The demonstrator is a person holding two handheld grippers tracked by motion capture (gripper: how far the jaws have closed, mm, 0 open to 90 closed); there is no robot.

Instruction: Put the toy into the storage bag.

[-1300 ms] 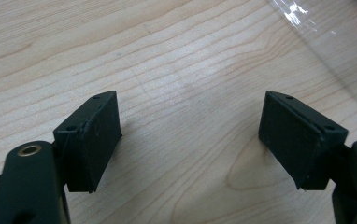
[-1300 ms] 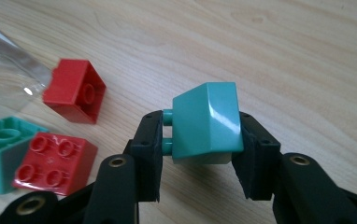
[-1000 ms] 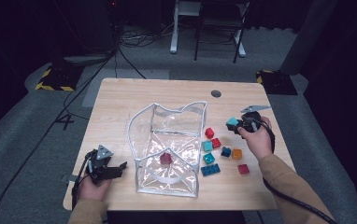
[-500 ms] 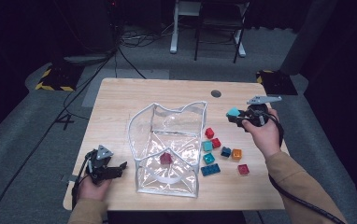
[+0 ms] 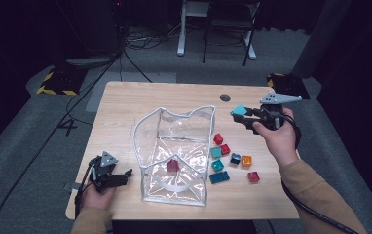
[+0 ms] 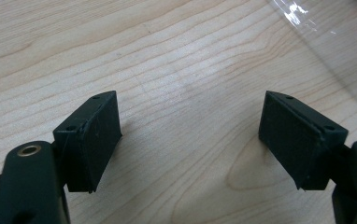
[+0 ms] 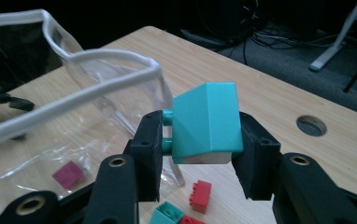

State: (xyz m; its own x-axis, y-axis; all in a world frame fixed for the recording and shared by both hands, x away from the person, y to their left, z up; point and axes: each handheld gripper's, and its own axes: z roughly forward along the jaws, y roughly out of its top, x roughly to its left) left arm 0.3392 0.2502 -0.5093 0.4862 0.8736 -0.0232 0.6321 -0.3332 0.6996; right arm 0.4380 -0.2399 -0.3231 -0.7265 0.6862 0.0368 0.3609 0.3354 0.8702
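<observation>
My right gripper is shut on a teal brick, held in the air just right of the clear plastic bag. In the right gripper view the teal brick sits squeezed between the two black pads, studs toward the left pad, in front of the bag's white rim. A magenta brick lies inside the bag. My left gripper rests low at the table's front left, open, with bare wood between its pads.
Several loose bricks, red, teal, orange and blue, lie on the wooden table right of the bag. A cable hole sits at the back right. Chair legs and cables stand beyond the far edge.
My right gripper has risen from the brick pile with the teal brick in it and shifted slightly back. The left gripper has stayed put.
</observation>
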